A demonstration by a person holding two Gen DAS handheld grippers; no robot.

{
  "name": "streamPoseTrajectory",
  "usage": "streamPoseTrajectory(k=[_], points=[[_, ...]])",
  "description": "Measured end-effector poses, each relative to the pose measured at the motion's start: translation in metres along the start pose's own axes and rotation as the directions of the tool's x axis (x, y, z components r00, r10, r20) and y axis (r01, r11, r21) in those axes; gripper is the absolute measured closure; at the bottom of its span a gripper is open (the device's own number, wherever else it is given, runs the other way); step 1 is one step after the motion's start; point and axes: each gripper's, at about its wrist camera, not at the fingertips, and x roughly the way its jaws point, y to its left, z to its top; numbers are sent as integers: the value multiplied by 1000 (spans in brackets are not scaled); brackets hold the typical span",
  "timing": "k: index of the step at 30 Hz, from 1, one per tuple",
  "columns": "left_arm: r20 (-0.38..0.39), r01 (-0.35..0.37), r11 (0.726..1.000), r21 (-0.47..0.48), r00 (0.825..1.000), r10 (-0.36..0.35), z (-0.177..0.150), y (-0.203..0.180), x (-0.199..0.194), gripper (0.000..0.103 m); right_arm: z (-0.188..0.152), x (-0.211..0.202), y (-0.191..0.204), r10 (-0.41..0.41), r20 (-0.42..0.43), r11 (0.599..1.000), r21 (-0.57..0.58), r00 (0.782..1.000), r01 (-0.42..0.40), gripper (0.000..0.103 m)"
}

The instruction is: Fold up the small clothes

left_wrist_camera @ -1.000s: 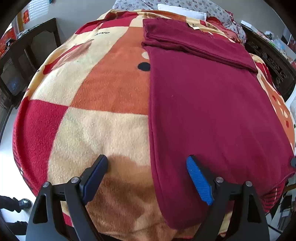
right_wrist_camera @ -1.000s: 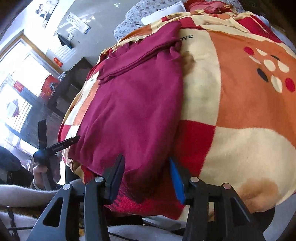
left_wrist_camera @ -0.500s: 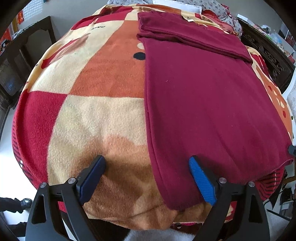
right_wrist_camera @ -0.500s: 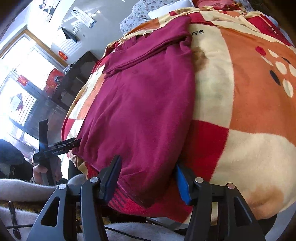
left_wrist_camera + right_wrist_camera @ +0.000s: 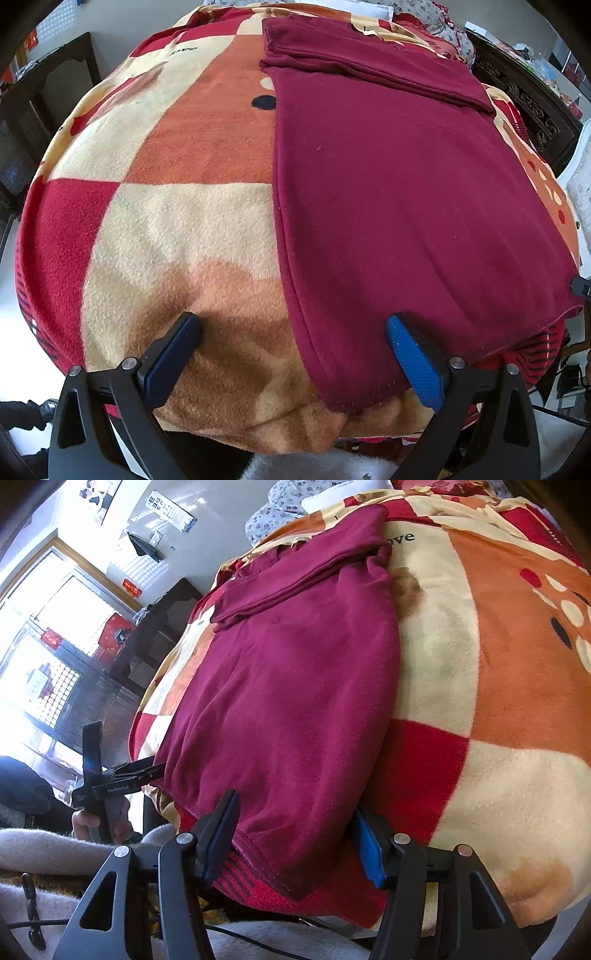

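Observation:
A dark red garment (image 5: 388, 192) lies flat on a checked fleece blanket (image 5: 177, 221), its far end folded over into a band (image 5: 369, 70). My left gripper (image 5: 291, 332) is open just above the blanket at the garment's near left corner; its right finger (image 5: 410, 358) rests by the hem. In the right wrist view the garment (image 5: 288, 686) hangs over the bed edge. My right gripper (image 5: 295, 823) is open and straddles the garment's near right corner. The left gripper also shows in the right wrist view (image 5: 122, 775), held by a hand.
The blanket (image 5: 480, 664) covers a bed. Dark wooden furniture (image 5: 528, 96) stands to the right and a dark cabinet (image 5: 48, 96) to the left. Pillows (image 5: 280, 509) lie at the far end. Bright windows (image 5: 55, 646) and a cabinet (image 5: 159, 635) are at the left.
Both grippers have drawn back a little towards the bed's near edge and lowered to the garment's hem corners. Both stay open. The garment has not moved.

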Motion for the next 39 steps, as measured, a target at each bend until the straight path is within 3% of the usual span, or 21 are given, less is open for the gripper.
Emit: streamPoseTrajectory(k=[8,12,14,15,16,18,19,23,27,31,34,39], points=[[7,-4,1000,3,1000,4,0,-2,1,3,-1,2,0,12,2,1000,7,1000,-12,39],[8,-3,1000,1,1000,3,-1,-2,0,5,-2,1,1,16,8,1000,8,1000,-16,44],[18,4,1000,3,1000,-4,-1,-3,-4,18,-3,2,2,29,-10,1000,-9,1000,-29,64],[24,10,1000,11,1000,-10,0,-5,-7,34,-2,4,3,45,-29,999,-17,999,-46,78],[28,17,1000,20,999,-17,0,-6,-9,57,-2,6,4,51,-38,998,-27,998,-52,82],[8,58,997,42,998,-58,5,-10,-12,89,1,7,8,65,-39,997,-47,997,-66,87],[-7,86,996,40,996,-85,9,-9,-13,93,4,6,9,80,-33,995,-50,996,-82,88],[-3,179,983,26,984,-179,33,-1,-25,95,35,-17,22,177,62,980,-100,982,-170,90],[90,243,970,-4,966,-241,78,14,-49,95,83,-34,37,211,195,969,-170,958,-179,90],[196,230,973,1,954,-225,137,20,-62,95,145,-29,41,234,285,966,-180,930,-187,90],[259,208,978,-4,945,-200,194,18,-60,95,195,-11,32,200,314,976,-150,928,-159,90],[278,149,987,-55,952,-128,288,17,-19,95,266,26,-3,111,342,994,-23,933,-110,90]])
